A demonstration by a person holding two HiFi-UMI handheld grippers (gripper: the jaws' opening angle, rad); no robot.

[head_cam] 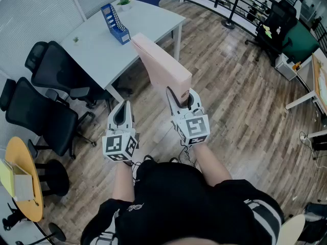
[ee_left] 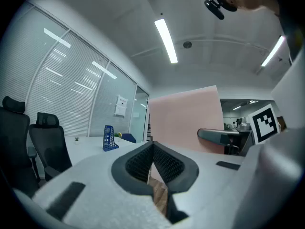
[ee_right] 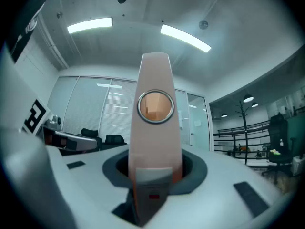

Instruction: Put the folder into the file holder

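Over on the wooden floor (head_cam: 240,111), a step back from the white surface (head_cam: 97,45), a person is standing with a pair of tongs in each hand. The right tongs (head_cam: 183,95) are clamped on a pale pink folder (head_cam: 161,65), one of those fat lever-arch ones. Both jaws press on the sides of its spine end. From the right tongs' own camera you're looking straight at the spine, with the round metal-rimmed finger hole (ee_right: 155,106) up high and a little label pocket (ee_right: 151,181) down low between the jaws. The folder is up in the air, sticking out ahead of the person toward the corner of the surface. It's not resting on anything but the tongs.

The left tongs (head_cam: 123,110) are just beside the right ones, a bit lower in the head view, and they hold nothing. Their jaws are together, tips meeting in a V. The pink cover fills the background of that camera.

The file holder (head_cam: 115,23) is a blue mesh one and it stands upright on the surface, well apart from the folder. Something small and green (head_cam: 124,1) sits on the far end of the surface, too small to make out. Black office chairs (head_cam: 48,93) line the left side, and a round yellow table (head_cam: 13,162) sits down in the near-left corner.
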